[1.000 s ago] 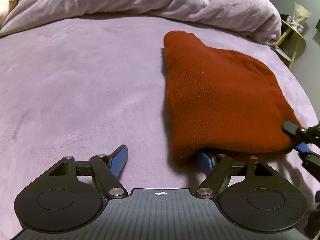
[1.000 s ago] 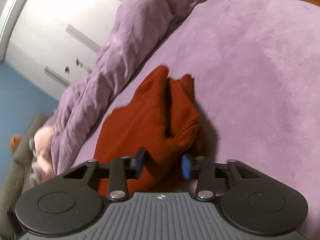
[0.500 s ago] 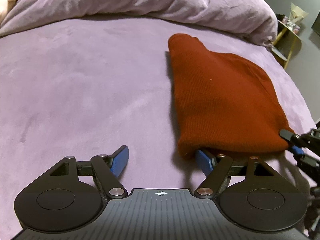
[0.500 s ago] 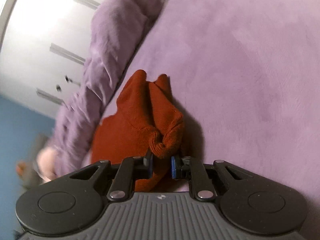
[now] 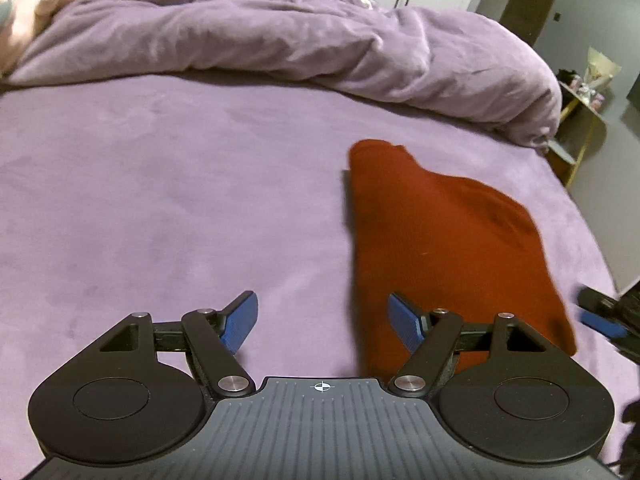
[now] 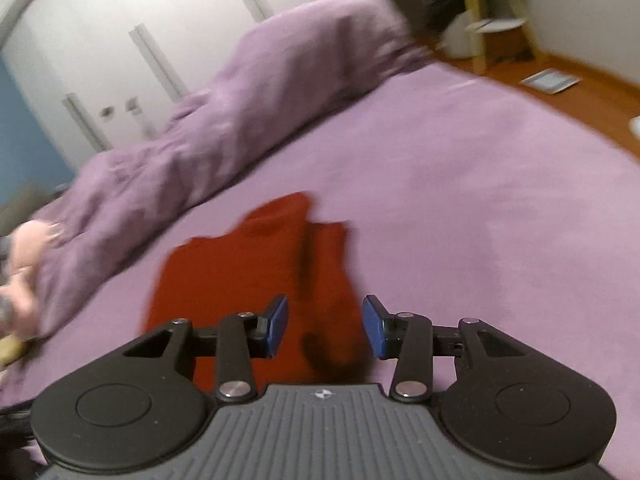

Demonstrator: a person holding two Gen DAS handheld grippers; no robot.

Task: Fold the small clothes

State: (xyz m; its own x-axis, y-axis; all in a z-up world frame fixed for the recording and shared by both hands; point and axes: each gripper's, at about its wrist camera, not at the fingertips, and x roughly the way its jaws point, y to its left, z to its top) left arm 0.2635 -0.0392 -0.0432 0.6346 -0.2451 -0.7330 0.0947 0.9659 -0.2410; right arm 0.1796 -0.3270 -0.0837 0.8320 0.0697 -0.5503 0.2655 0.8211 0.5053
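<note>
Both claws hang released, the left gripper (image 5: 323, 322) and right gripper (image 6: 326, 327) spread above the folded rust-red knitted garment (image 5: 444, 248) lying on the flat purple plush bedspread (image 5: 160, 200), a rumpled purple duvet (image 5: 280, 40) and white wardrobe doors (image 6: 120, 40) beyond.

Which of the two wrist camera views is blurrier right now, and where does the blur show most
The right wrist view is blurrier: the dark red knitted garment and rumpled purple duvet smear with motion, while the right gripper stays crisp. The left wrist view is mostly sharp, with fisheye bending at its edges; only the garment's borders soften slightly.
</note>
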